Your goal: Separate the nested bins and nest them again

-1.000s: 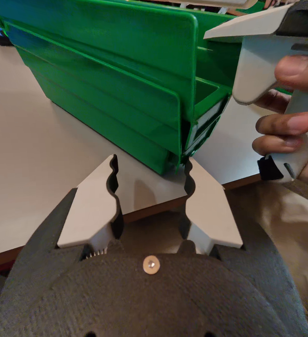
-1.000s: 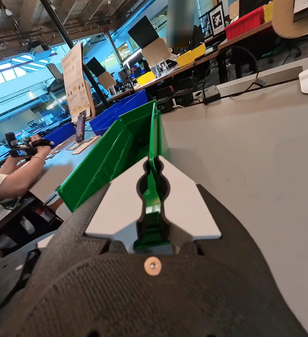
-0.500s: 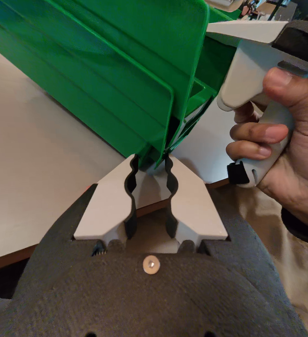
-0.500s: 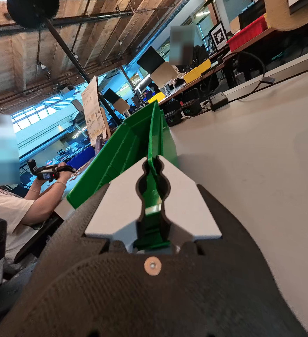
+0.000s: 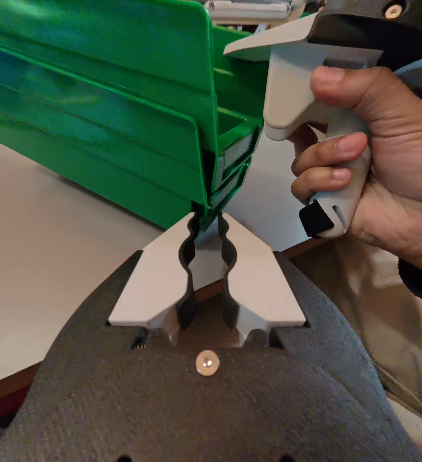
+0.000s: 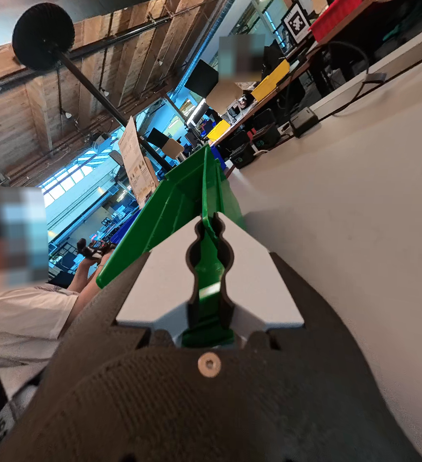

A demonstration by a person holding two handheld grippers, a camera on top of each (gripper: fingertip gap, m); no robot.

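Green plastic fills both wrist views: two nested bins, one seated inside the other, tipped up over the near edge of the pale tabletop point(image 5: 42, 250).

Left wrist view, near to far. Left gripper point(image 5: 207, 217) has its jaws narrowed to a slim gap, and the lowest corner of the outer bin point(image 5: 130, 185) sits between the fingertips. Whether the pads actually pinch that corner I cannot tell; a gap shows along most of the jaw length. Just beyond, the inner bin point(image 5: 105, 75) rises higher than the outer one, its side wall standing proud above the outer bin's rim. To the right, a hand point(image 5: 392, 162) is wrapped around the pale handle of the right gripper point(image 5: 242, 47), whose finger reaches in over the inner bin's front end. Both bins are motion-blurred on the left.

Right wrist view, near to far. Right gripper is closed tight on the inner bin's wall point(image 6: 208, 270), the green edge running straight out between the fingers. Farther off, a seated person point(image 6: 30, 312) in a light shirt holds a dark device. Behind: a cardboard sign point(image 6: 135, 162), yellow bins point(image 6: 269, 80) on other benches, a timber ceiling point(image 6: 55, 100).
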